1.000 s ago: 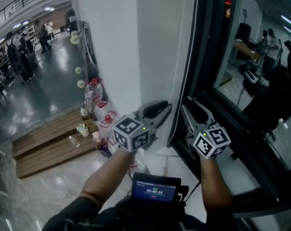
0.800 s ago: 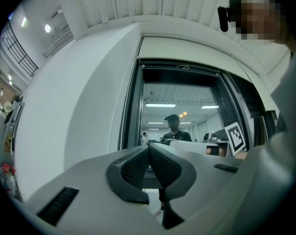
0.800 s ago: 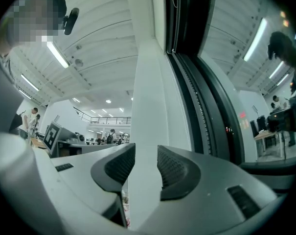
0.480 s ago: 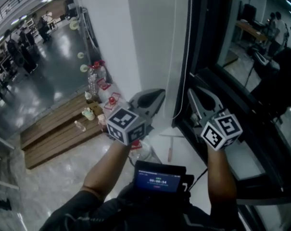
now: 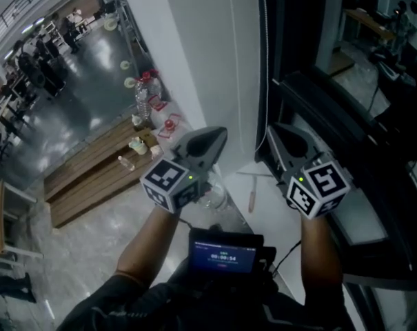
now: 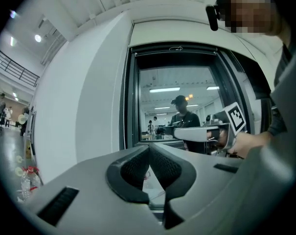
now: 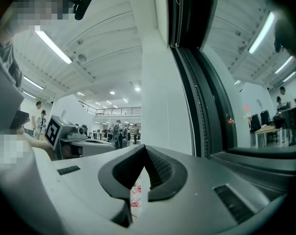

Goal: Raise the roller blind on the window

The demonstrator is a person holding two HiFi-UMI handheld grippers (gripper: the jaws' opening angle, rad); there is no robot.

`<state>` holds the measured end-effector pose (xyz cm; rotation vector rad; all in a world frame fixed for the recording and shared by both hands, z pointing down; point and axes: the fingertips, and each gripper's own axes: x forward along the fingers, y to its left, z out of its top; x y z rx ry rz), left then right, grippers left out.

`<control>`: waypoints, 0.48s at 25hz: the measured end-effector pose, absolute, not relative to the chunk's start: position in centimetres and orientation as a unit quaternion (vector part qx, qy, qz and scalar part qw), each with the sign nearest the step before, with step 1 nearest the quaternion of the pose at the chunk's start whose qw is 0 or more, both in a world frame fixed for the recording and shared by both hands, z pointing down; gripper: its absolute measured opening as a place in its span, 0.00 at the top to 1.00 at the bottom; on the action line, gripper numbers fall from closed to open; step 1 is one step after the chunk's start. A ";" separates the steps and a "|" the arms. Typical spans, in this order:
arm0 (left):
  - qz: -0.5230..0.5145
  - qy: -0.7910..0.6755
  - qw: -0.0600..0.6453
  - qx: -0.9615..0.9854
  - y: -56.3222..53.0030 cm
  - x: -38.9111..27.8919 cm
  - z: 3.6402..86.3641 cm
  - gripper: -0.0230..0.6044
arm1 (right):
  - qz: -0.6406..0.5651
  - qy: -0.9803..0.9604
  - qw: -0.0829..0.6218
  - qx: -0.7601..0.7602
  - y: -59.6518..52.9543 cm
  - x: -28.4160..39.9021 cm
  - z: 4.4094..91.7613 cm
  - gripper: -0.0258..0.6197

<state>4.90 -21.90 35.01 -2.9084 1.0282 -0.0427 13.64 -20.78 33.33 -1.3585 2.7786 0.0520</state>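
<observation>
The window (image 6: pixel 177 106) is dark glass in a black frame, set in a white wall. The blind's bead chain (image 5: pixel 263 61) hangs down the frame's left side; it also shows as a thin chain (image 6: pixel 124 102) and as a beaded chain (image 7: pixel 189 92). My left gripper (image 5: pixel 219 132) is left of the chain, shut, with nothing between its pads. My right gripper (image 5: pixel 273 130) is just right of the chain's lower loop. Its jaws are closing, the tips meet, and nothing is between them. Neither gripper touches the chain.
Water bottles (image 5: pixel 143 95) and red-printed packs stand at the foot of the white wall. A wooden platform (image 5: pixel 98 164) lies to the left. A white ledge (image 5: pixel 270 205) under the window carries a thin red stick (image 5: pixel 251 198). A screen device (image 5: pixel 224 257) hangs at my chest.
Both grippers' jaws have gone from wide open to closed. The head view has tilted, so the wall and chain now stand further up the frame.
</observation>
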 end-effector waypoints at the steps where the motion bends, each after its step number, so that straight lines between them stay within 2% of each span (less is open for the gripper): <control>1: -0.014 0.338 0.024 -0.941 -21.6 4.7 35.2 0.98 | 0.013 0.899 0.025 -0.436 -20.5 13.5 33.5 0.93; 12: -0.001 0.342 0.005 -0.940 -20.0 0.8 36.0 0.98 | -0.001 0.893 0.036 -0.449 -19.3 11.5 34.3 0.93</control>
